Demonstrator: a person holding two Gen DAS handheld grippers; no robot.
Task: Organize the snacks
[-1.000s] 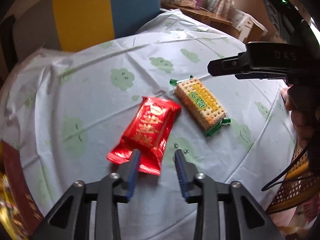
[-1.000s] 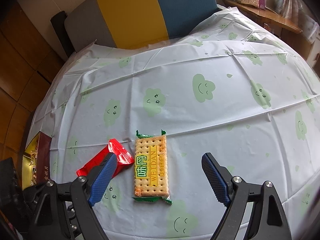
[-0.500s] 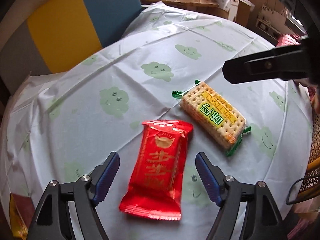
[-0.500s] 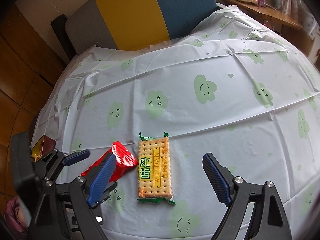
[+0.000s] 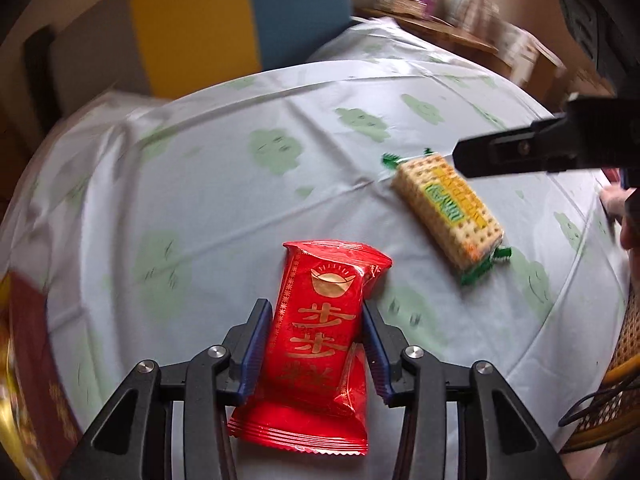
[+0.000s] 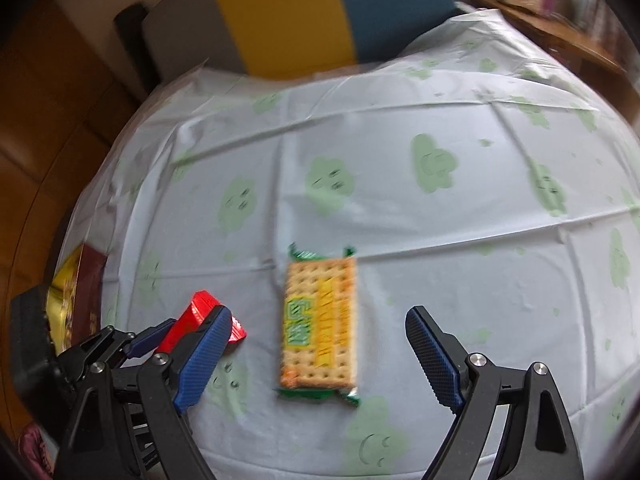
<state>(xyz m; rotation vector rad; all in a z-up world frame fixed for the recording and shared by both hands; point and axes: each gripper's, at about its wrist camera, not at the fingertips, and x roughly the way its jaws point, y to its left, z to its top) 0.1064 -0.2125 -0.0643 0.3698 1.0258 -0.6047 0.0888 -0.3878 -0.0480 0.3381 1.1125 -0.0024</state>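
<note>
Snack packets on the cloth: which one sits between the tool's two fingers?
The red packet with gold characters: the left tool has closed its blue fingers against its sides. The cracker packet lies flat, untouched, below the open right tool.

Left gripper point(image 5: 316, 344) jaws closing; right gripper point(image 6: 316, 356) jaws wide

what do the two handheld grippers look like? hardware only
Both match: left gripper and right gripper have black angular linkage arms with silver pivot screws. Fingers carry blue pads with fine ribbed texture. A black cable trails at the left view's right edge.
</note>
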